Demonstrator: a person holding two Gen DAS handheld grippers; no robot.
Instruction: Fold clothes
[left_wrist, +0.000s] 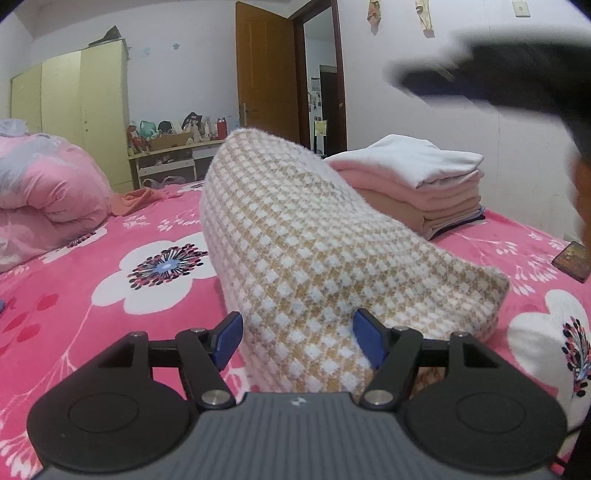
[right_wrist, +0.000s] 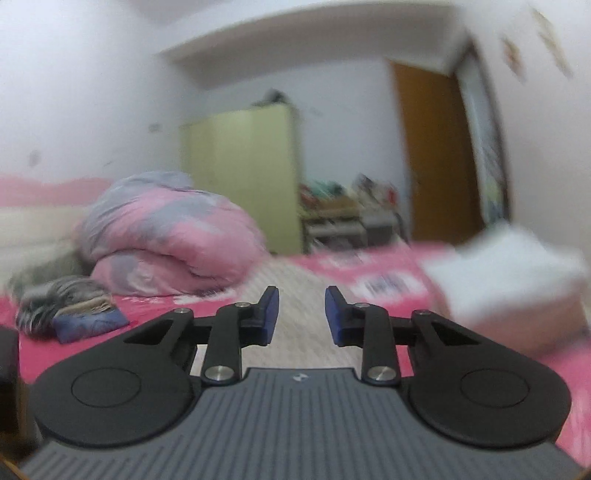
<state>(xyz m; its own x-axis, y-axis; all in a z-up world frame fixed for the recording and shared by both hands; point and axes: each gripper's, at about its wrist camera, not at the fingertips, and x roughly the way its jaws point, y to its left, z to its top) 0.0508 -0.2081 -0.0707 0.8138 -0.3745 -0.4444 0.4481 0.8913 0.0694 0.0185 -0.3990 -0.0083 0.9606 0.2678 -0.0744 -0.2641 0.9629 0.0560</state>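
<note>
A beige-and-white checked garment (left_wrist: 314, 236) rises in a thick hump on the pink floral bed (left_wrist: 92, 314). My left gripper (left_wrist: 299, 336) has the garment's near end between its blue pads and is shut on that thick fold. In the blurred right wrist view, my right gripper (right_wrist: 301, 314) is held level above the bed. A gap shows between its pads and nothing is in them. The checked garment (right_wrist: 295, 291) lies beyond and below it. A dark blurred shape (left_wrist: 498, 74) with a hand (left_wrist: 581, 192) under it crosses the upper right of the left wrist view.
A stack of folded clothes (left_wrist: 417, 184) sits behind the garment and appears as a white blur (right_wrist: 517, 280) in the right wrist view. A rolled pink quilt (left_wrist: 44, 184) lies left, a loose orange garment (left_wrist: 136, 199) beside it. A dark flat object (left_wrist: 570, 260) lies at the right. Some dark clothes (right_wrist: 74, 310) lie at the left.
</note>
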